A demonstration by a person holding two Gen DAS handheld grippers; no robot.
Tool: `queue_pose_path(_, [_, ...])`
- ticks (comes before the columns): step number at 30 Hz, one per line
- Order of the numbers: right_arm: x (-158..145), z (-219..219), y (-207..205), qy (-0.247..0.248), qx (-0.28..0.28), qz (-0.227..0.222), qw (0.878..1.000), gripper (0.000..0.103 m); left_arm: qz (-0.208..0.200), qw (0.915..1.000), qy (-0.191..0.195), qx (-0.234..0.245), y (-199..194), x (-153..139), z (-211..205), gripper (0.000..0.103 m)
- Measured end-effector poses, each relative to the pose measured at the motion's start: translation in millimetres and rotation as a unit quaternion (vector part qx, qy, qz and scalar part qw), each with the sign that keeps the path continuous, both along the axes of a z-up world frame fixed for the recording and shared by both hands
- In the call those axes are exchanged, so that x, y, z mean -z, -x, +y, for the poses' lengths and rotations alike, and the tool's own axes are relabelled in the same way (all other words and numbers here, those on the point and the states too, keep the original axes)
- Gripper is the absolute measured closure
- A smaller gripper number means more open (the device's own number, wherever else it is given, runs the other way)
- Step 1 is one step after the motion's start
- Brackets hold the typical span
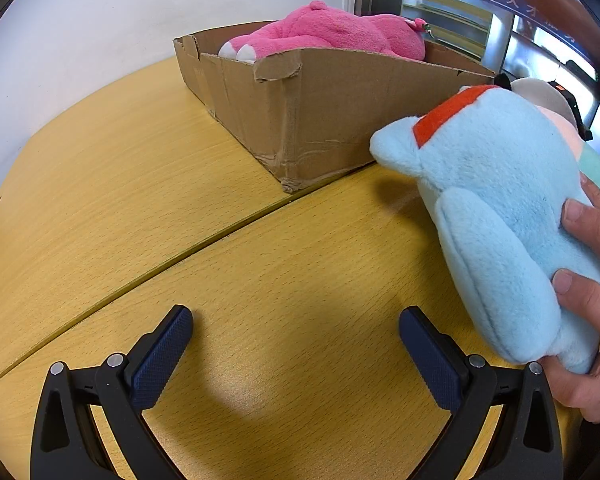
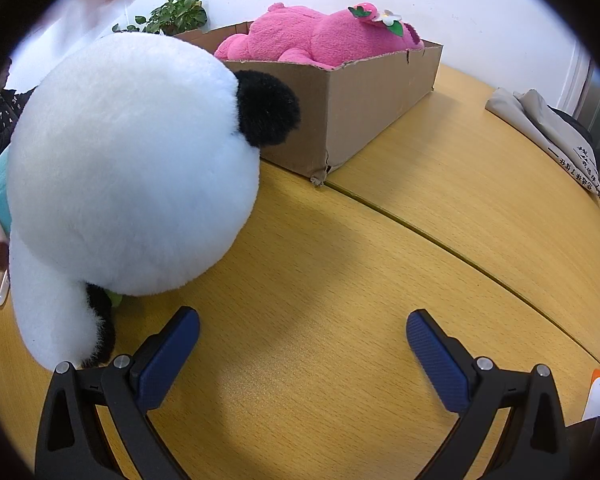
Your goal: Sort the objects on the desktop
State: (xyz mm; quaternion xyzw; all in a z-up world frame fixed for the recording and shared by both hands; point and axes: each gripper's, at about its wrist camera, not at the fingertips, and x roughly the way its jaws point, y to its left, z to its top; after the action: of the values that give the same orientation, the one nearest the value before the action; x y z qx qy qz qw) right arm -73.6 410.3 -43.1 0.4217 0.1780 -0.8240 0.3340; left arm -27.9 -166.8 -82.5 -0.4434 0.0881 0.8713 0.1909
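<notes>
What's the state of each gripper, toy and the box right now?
left gripper: open, empty, over the table.
right gripper: open, empty.
cardboard box: open-topped, on the table.
pink plush: lying in the box.
light blue plush: held by a bare hand.
panda plush: on the table, ungripped.

Pink plush [image 1: 332, 32] lies in the far cardboard box [image 1: 328, 120]; light-blue plush [image 1: 500, 208] tilts near right, panda plush [image 2: 132, 160] near left.
</notes>
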Motion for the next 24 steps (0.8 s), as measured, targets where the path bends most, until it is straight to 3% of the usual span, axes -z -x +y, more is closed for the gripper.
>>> queue_pose_path(24, [0.4, 0.2, 5.9, 0.001, -0.001, 0.000, 1.000, 0.000, 0.001, 1.0000, 0.000, 0.000, -1.5, 1.7, 0.7, 0.000])
